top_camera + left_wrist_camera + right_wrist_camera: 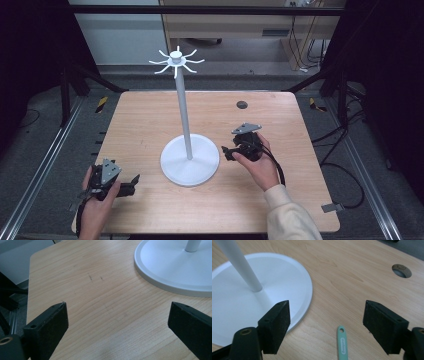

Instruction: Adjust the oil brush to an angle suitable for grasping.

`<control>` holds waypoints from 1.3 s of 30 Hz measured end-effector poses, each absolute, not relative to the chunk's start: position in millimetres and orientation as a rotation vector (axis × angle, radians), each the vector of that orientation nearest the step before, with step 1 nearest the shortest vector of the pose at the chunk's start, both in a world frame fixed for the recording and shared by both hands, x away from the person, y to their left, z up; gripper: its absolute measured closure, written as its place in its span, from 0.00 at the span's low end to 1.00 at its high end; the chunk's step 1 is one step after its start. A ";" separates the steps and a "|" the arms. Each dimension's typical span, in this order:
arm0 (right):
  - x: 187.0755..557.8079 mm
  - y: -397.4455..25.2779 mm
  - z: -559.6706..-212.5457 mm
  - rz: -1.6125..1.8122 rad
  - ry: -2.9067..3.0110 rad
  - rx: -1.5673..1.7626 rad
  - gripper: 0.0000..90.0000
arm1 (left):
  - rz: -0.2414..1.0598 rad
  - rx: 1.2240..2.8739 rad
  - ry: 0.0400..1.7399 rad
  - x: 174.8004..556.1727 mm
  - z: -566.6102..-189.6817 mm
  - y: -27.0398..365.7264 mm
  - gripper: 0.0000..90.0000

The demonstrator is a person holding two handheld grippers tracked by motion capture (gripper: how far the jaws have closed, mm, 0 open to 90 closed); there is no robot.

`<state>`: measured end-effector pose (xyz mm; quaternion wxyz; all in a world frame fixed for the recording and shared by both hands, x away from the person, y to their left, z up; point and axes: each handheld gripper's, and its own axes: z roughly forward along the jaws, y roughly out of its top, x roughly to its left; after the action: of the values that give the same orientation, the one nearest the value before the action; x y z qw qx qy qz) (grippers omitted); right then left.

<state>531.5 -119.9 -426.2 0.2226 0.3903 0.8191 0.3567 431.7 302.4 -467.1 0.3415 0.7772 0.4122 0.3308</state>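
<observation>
High view: one table (150, 115) is recorded, its top a pale wood-grain board with rounded corners and one round grommet hole (242, 105) toward the far right. One white stand (189, 160) is set near the middle: a flat round base with a raised rim, a single slim straight pole, and a small hub at the top from which eight curved hooks are counted, fanning outward. All of it looks smooth and matte.

Two grippers are noted, each held in a person's hand, each black with a grey three-cornered plate on top. The left gripper (131, 181) is held low over the near left corner, well left of the base. The right gripper (226, 152) is held just right of the base, jaws pointed toward it.

Left gripper view: the jaws are seen spread wide, with bare wood between them; the base rim is seen at upper right. Released, holding nothing.

Right gripper view: the jaws are likewise spread wide and empty. One mint-green handle (342, 342), slim, flat and smooth, with a small hanging hole at its rounded end and embossed lettering too small to read, is seen lying on the wood between the jaws, nearer the camera, close beside the base rim but apart from it. Its other end is cut off by the frame edge.
</observation>
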 end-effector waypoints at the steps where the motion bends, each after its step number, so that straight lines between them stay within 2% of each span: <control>1: 531.9 -118.8 -428.1 0.969 2.280 1.082 0.27 | 0.860 2.021 1.072 431.5 -467.0 302.3 0.03; 8: 533.0 -112.3 -438.8 0.869 2.393 1.065 0.38 | 0.860 2.024 1.065 430.8 -466.9 301.4 0.03; 15: 535.5 -115.5 -448.4 0.828 2.453 1.072 0.72 | 0.858 2.028 1.061 430.9 -467.5 300.4 0.03; 20: 538.2 -118.8 -455.7 0.805 2.501 1.080 0.92 | 0.860 2.027 1.062 430.8 -467.3 300.4 0.03; 21: 538.2 -118.8 -455.7 0.805 2.501 1.080 0.92 | 0.860 2.027 1.062 430.8 -467.3 300.4 0.03; 22: 538.2 -119.6 -457.8 0.797 2.513 1.088 0.98 | 0.855 2.031 1.061 431.3 -467.5 300.3 0.03; 24: 538.5 -120.5 -459.6 0.789 2.529 1.090 1.00 | 0.857 2.026 1.063 431.9 -467.9 299.7 0.03; 39: 546.9 -128.8 -461.7 0.787 2.508 1.166 1.00 | 0.863 2.036 1.063 431.0 -467.8 299.0 0.03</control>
<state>546.9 -128.8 -461.7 0.1327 0.4021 0.8644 0.2713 431.0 299.0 -467.8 0.3372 0.7812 0.4079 0.3311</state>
